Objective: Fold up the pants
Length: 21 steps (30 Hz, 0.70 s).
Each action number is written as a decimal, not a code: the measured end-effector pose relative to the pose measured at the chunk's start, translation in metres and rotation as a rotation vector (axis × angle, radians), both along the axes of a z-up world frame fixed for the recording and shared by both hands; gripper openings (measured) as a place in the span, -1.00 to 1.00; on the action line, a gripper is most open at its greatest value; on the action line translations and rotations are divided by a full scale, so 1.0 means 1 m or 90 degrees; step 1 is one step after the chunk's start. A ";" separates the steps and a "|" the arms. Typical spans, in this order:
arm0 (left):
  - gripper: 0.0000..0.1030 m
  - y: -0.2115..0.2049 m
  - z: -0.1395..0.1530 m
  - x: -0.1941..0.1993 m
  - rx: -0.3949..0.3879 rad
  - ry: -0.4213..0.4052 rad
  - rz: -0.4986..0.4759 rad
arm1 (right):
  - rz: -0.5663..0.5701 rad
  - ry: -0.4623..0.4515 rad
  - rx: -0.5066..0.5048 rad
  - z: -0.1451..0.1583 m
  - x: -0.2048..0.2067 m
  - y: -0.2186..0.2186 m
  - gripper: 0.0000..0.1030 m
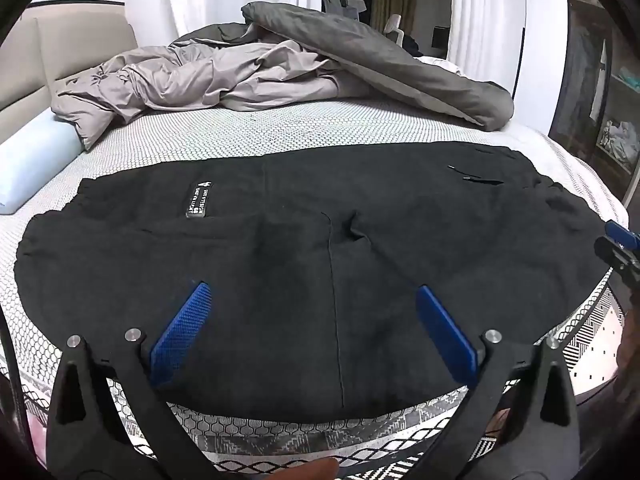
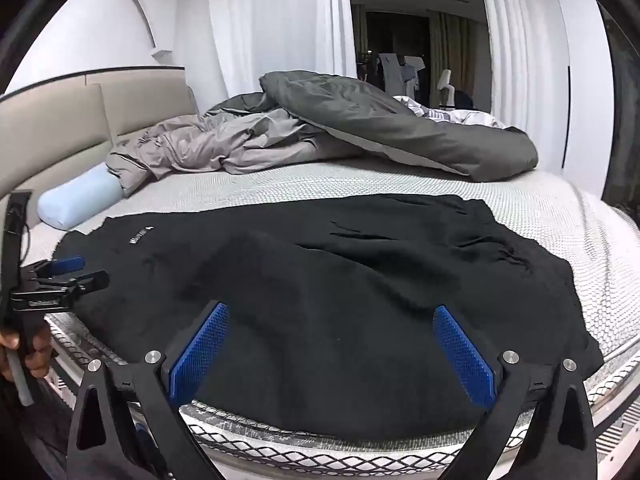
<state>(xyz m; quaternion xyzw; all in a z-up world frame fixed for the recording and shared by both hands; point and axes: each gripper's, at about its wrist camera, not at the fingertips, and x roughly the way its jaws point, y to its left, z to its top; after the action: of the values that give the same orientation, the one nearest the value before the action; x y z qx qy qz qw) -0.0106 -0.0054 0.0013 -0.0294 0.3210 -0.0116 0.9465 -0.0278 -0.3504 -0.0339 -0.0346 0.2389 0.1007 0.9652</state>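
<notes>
Black fabric pants spread flat on near edge of white honeycomb-textured mattress. Left gripper, right gripper both spread wide above cloth, nothing pinched. Risk: shallow pinch catches top layer only, fold skews; hem slips off bed edge.

The black fabric pants lie spread flat across the near part of the white honeycomb-textured mattress. Behind them, toward 12 o'clock, the crumpled grey duvet is heaped. At 9 o'clock a pale blue cylindrical bolster lies against the beige padded headboard.
</notes>
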 end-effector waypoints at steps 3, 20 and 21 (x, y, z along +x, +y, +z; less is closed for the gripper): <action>0.98 0.002 0.001 -0.001 0.000 0.002 0.002 | 0.000 -0.004 -0.006 0.000 -0.001 0.007 1.00; 0.98 -0.013 -0.011 0.018 0.019 0.031 -0.021 | 0.005 -0.009 -0.005 -0.001 0.000 0.007 1.00; 0.98 -0.013 -0.011 0.019 0.019 0.033 -0.020 | 0.004 -0.009 -0.004 -0.001 0.000 0.007 1.00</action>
<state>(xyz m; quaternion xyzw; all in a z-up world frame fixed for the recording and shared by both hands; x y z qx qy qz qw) 0.0083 -0.0186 -0.0096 -0.0105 0.3458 -0.0212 0.9380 -0.0277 -0.3437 -0.0352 -0.0390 0.2323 0.1030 0.9664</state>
